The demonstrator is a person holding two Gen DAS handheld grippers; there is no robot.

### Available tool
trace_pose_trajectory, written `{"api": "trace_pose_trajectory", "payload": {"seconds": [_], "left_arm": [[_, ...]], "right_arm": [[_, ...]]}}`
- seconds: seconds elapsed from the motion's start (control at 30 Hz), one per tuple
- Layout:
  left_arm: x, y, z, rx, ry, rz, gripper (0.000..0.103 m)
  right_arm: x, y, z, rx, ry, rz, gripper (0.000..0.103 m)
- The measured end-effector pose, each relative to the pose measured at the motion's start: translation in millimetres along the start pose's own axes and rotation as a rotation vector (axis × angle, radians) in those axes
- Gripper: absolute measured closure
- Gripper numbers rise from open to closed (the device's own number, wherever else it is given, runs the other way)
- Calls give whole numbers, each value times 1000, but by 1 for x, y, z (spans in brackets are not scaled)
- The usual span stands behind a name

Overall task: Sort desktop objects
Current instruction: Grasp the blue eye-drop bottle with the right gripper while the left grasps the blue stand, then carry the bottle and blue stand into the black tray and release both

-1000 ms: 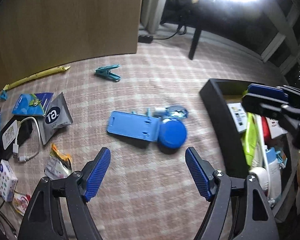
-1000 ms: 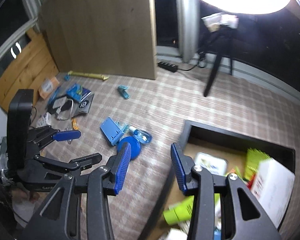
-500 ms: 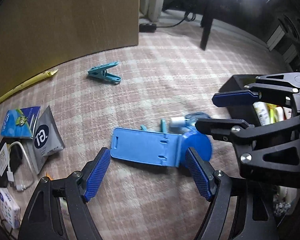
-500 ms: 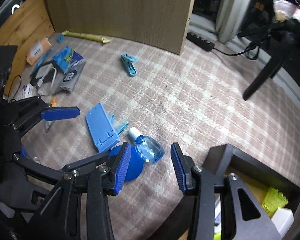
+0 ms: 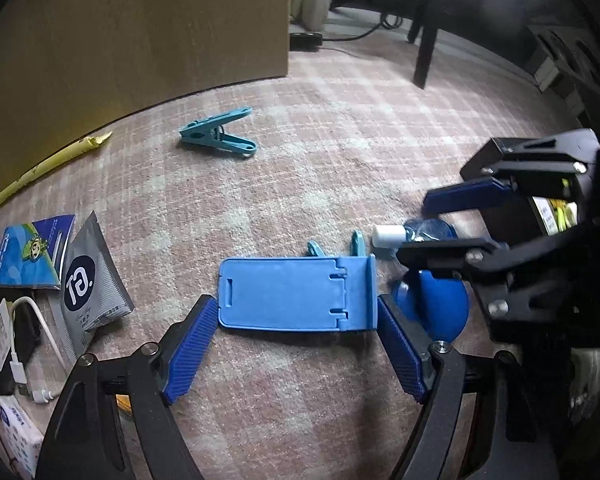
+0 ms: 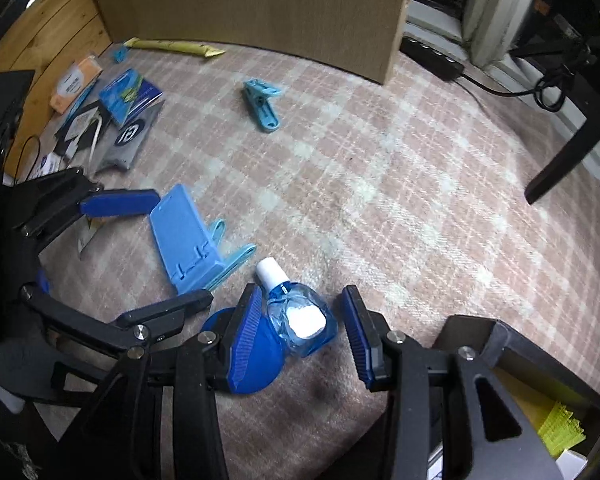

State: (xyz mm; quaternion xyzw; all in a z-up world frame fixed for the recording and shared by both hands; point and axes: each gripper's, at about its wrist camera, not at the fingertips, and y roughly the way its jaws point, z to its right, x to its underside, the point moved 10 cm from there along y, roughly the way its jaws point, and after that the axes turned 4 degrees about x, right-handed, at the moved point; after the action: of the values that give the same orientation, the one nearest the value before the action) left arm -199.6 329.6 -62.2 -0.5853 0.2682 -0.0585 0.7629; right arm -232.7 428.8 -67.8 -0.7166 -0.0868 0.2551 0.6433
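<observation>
Blue phone stand (image 5: 296,294) lies flat between my left tongs (image 5: 296,344), jaws wide, not gripping. My right tongs (image 6: 300,332) straddle a small clear-blue bottle (image 6: 300,318), jaws apart, the left pad about touching it. Farther off on the checked surface (image 6: 400,200), a teal clothespin (image 5: 218,136).

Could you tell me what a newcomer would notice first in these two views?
Probably the left gripper, jaws open around a flat blue phone stand on the checked cloth. Just right of it, the right gripper straddles a small clear blue bottle lying against a round blue lid.
</observation>
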Motion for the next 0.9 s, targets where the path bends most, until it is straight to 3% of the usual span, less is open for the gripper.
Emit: {"api": "trace_pose_trajectory", "payload": {"seconds": [0.17, 0.27, 0.5, 0.6, 0.9], "left_arm": [[-3, -5, -5, 11, -13, 5, 27], [-7, -6, -8, 8, -37, 4, 26], [-13, -5, -7, -14, -11, 6, 28], [-10, -9, -6, 12, -14, 12, 28], [-5, -29, -11, -14, -34, 57, 28]], "right_arm": [[4, 5, 4, 94, -59, -20, 65], [4, 4, 7, 106, -44, -21, 71], [4, 1, 11, 140, -24, 4, 71], [5, -2, 12, 132, -3, 18, 71], [4, -21, 20, 119, 84, 80, 71]]}}
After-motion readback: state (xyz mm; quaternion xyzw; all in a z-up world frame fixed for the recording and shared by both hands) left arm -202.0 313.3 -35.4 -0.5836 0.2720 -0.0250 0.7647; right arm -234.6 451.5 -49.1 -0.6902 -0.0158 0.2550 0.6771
